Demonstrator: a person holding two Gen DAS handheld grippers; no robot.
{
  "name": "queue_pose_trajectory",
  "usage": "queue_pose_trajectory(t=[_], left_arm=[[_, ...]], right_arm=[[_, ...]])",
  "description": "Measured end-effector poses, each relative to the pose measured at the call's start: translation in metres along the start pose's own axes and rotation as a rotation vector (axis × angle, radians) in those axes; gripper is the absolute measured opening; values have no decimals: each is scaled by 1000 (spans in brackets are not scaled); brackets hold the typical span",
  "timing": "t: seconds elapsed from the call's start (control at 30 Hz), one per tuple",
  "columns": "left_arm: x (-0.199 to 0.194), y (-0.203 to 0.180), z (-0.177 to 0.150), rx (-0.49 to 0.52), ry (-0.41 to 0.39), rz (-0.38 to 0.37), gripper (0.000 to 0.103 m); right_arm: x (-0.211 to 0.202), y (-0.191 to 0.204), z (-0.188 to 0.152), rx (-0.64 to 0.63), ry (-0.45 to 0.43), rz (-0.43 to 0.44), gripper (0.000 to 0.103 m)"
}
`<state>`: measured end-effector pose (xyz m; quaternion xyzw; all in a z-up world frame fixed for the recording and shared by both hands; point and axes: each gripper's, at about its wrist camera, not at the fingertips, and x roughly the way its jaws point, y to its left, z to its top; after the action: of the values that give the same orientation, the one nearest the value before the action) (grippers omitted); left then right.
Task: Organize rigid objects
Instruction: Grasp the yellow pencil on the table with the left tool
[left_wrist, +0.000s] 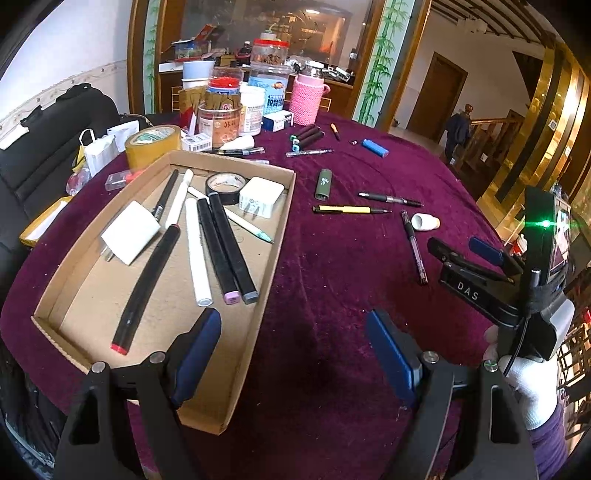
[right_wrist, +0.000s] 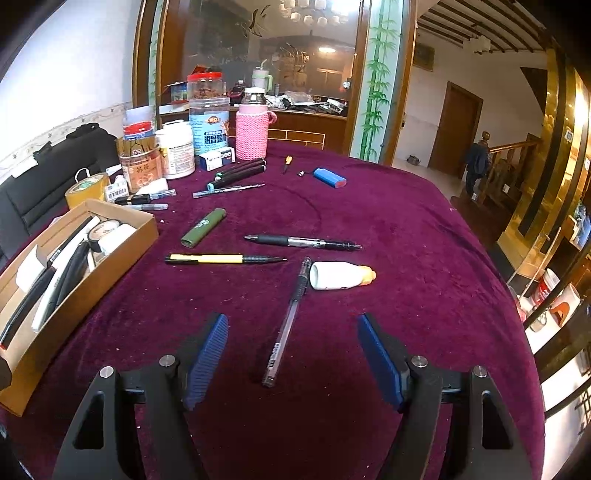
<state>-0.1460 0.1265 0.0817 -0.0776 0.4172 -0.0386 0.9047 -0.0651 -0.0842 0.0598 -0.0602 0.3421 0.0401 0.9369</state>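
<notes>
1. The table wears a purple velvet cloth, with jars and bottles crowded at its far edge.
2. The box, open cardboard, sits on the table's left part; it holds markers, two white chargers and a black tape roll.
3. The left gripper hovers over the box's near right corner, fingers wide and empty: one pad is above the box floor, the other above the cloth.
4. The right gripper hovers low over the cloth right of the box, fingers wide, holding nothing.
5. The clear pen lies on the cloth with its near end between the right gripper's pads, touching neither.
6. The white bottle lies on its side just beside that pen's far end.
7. The yellow pen, black pen and green lighter lie loose farther out, apart from each other.
</notes>
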Motion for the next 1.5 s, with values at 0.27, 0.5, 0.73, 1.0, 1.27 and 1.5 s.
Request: queue_pose_trajectory(t=[0.27,0.5,0.73,1.0,1.27,1.5], left_arm=[[16,-10,7,23,32,-10,81],[40,-24,28,63,84,-46,81],[97,-54,61,156,187,-73,80],[181,-93,101,329,263,-80,80],[218,-120,115,585,291,-115,78],[209,-109,115,547,325,-180,40]], right_arm=[[11,-13,7,11,19,4,77],[44,-83,34,214,28,11,79],[76,-144,16,476,101,77,79],[80,-147,10,532,129,120,80],[84,-145,10,532,146,132,80],[88,-143,9,528,168,133,80]])
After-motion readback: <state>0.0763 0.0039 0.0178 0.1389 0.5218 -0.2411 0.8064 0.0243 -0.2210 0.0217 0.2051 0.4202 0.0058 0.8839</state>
